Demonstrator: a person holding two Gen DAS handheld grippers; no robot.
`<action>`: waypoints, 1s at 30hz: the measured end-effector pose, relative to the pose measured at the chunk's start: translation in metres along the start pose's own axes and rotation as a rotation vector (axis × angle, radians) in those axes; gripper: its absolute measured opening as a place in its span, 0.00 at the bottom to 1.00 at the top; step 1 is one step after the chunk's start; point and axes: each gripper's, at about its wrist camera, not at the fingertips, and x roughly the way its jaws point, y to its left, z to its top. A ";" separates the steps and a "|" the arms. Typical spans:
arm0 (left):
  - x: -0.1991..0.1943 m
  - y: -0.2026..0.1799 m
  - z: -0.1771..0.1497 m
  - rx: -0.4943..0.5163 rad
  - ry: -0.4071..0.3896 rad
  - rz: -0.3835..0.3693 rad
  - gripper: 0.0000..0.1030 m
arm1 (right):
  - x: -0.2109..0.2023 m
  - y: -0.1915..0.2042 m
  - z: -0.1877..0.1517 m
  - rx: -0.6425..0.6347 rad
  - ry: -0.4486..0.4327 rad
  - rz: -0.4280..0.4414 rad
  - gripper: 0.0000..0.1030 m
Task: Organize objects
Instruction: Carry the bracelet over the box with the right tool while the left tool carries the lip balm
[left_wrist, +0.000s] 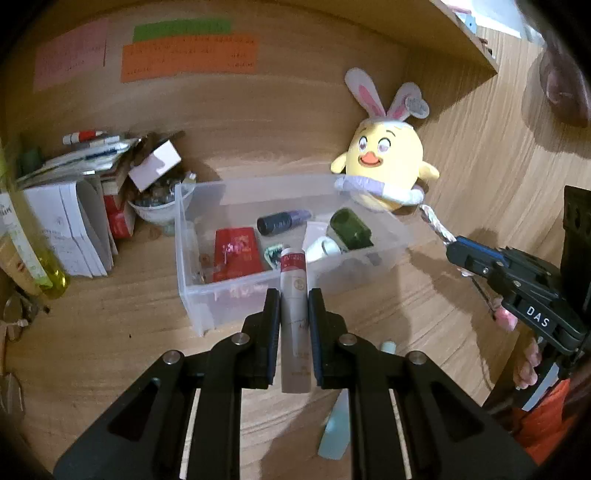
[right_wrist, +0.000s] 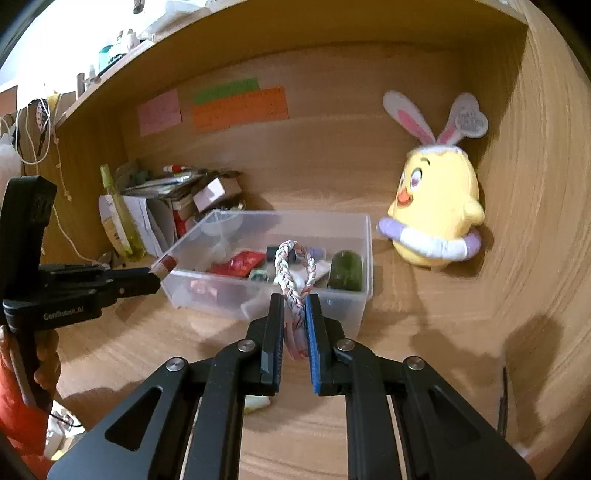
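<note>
Left wrist view: left gripper (left_wrist: 293, 295) clamped on white tube w/ red cap (left_wrist: 294, 317), cap end poking past fingertips over clear bin (left_wrist: 192, 236); pale-blue item (left_wrist: 338, 432) under fingers, seen only here. Right wrist view: right gripper (right_wrist: 295, 301) pinching braided cord loop (right_wrist: 291, 273), loop ahead of tips, before bin; plush chick (right_wrist: 436, 210) off right.

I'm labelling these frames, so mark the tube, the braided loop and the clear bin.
tube (left_wrist: 293, 295): left wrist view, its white body just above the pads.
braided loop (right_wrist: 286, 273): right wrist view, its left strand.
clear bin (right_wrist: 354, 306): right wrist view, near front wall.
</note>
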 end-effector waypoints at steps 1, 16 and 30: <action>-0.001 0.000 0.002 -0.002 -0.008 0.002 0.14 | 0.000 0.000 0.002 -0.002 -0.005 0.000 0.10; 0.002 0.010 0.031 -0.027 -0.072 0.021 0.14 | 0.013 -0.009 0.041 -0.011 -0.081 -0.007 0.10; 0.030 0.027 0.048 -0.073 -0.045 0.031 0.14 | 0.051 -0.020 0.060 0.004 -0.060 -0.003 0.10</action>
